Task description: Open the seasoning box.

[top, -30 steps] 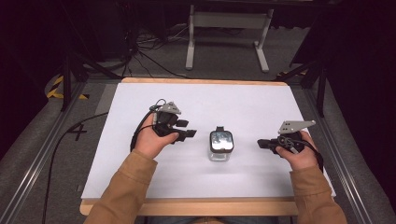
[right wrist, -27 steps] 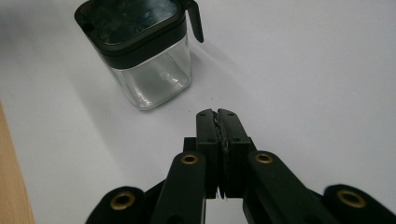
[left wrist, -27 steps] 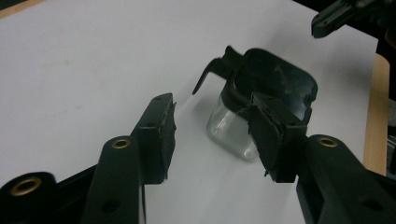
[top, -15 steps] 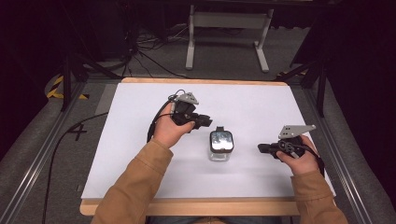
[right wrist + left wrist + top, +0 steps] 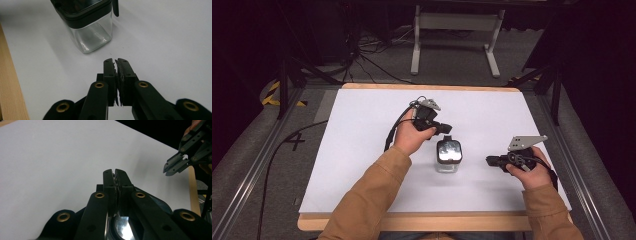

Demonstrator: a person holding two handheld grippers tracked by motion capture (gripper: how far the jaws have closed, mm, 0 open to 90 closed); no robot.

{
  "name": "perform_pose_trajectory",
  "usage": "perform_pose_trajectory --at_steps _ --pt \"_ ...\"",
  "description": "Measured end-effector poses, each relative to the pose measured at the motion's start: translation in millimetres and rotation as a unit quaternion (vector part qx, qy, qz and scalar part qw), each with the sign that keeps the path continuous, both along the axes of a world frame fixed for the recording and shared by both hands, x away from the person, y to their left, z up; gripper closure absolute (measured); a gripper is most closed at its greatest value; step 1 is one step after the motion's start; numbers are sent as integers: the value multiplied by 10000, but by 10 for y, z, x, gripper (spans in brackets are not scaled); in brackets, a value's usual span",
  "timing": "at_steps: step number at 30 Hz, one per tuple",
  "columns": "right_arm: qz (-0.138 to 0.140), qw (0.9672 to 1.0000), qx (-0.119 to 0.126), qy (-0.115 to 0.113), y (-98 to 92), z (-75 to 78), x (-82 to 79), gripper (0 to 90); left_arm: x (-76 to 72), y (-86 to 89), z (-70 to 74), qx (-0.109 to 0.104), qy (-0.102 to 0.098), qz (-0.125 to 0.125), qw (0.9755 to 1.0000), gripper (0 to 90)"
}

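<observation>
A small square clear glass jar (image 5: pixel 448 161) with a black-rimmed shiny lid (image 5: pixel 449 149) stands upright on the white table top (image 5: pixel 357 150). My left gripper (image 5: pixel 446 129) is shut, empty, and hovers over the jar's far edge. In the left gripper view its jaws (image 5: pixel 115 173) are pressed together, with the shiny lid (image 5: pixel 122 226) just beneath them. My right gripper (image 5: pixel 489 161) is shut and empty, a short way to the right of the jar and pointing at it. In the right gripper view the jar (image 5: pixel 90 32) stands a little ahead of the shut gripper (image 5: pixel 115 61).
The table's wooden front edge (image 5: pixel 432 220) runs along the near side. A metal stand (image 5: pixel 454 30) and cables (image 5: pixel 362 50) are on the floor beyond the table. The other gripper (image 5: pixel 175 165) appears at the upper right of the left gripper view.
My left gripper has moved right and away from the person, from left of the jar to above its far edge. The right gripper has barely shifted.
</observation>
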State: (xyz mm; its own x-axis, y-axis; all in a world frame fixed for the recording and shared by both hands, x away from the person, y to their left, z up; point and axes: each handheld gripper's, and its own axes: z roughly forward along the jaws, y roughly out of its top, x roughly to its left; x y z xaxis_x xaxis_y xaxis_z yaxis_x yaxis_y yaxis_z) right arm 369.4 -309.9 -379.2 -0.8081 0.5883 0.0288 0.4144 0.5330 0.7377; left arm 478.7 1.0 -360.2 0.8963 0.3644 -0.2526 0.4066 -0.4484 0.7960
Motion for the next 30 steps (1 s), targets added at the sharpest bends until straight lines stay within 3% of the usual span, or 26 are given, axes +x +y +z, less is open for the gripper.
perform_pose_trajectory --at_steps 12,22,30 --pt "17 10000 0 -6 10 -7 4 857 41 -8 -91 208 104 63 9997 892" --pt "41 10000 -30 15 25 -18 6 853 41 -16 -98 161 183 28 9997 896" --pt "105 9999 -56 3 67 -19 -2 853 37 -24 -82 242 271 98 9993 898"
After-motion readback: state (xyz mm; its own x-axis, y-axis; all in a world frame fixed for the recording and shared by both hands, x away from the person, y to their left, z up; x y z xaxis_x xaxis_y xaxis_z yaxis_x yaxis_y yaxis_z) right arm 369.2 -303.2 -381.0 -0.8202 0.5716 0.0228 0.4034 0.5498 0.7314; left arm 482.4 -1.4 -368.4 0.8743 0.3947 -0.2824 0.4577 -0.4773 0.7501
